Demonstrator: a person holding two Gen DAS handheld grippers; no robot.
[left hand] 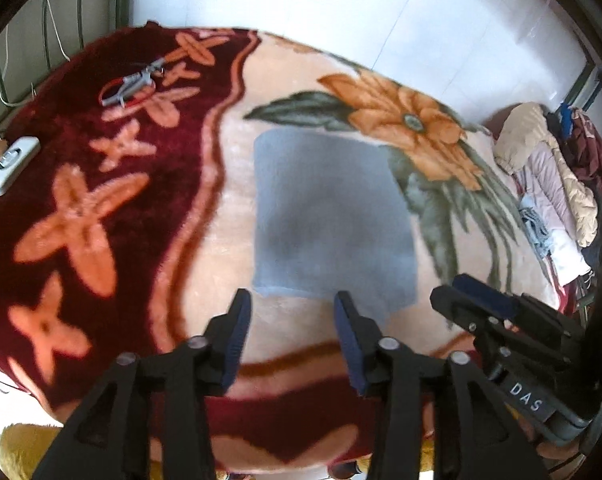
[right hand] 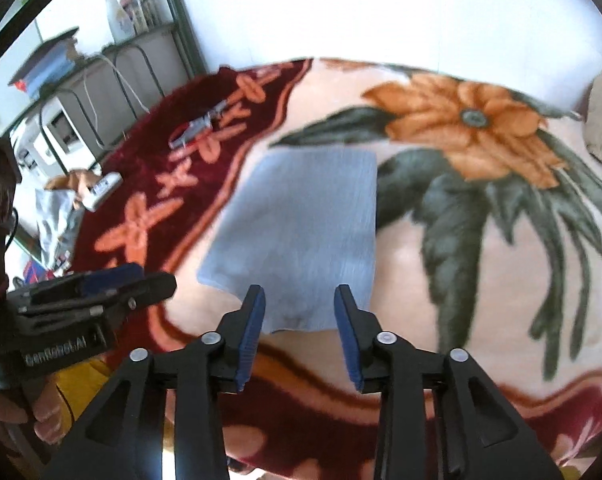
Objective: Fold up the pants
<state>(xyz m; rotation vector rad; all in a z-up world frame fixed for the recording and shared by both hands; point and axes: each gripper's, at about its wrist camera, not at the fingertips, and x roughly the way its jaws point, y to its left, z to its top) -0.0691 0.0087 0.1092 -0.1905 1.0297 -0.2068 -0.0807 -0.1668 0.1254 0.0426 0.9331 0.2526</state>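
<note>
The blue-grey pants [left hand: 329, 216] lie folded into a flat rectangle on the floral blanket [left hand: 229, 208]; they also show in the right wrist view [right hand: 305, 232]. My left gripper [left hand: 293, 312] is open and empty, hovering just short of the fold's near edge. My right gripper [right hand: 301, 308] is open and empty over the fold's near edge. The right gripper shows at the left view's lower right [left hand: 461, 292]. The left gripper shows at the right view's left [right hand: 141, 280].
A grey and red hand tool [left hand: 133, 84] and a white power strip [left hand: 13, 164] lie on the blanket's dark red border. A heap of clothes [left hand: 549, 184] lies at the right. A metal rack [right hand: 101, 60] with bottles stands at the back left.
</note>
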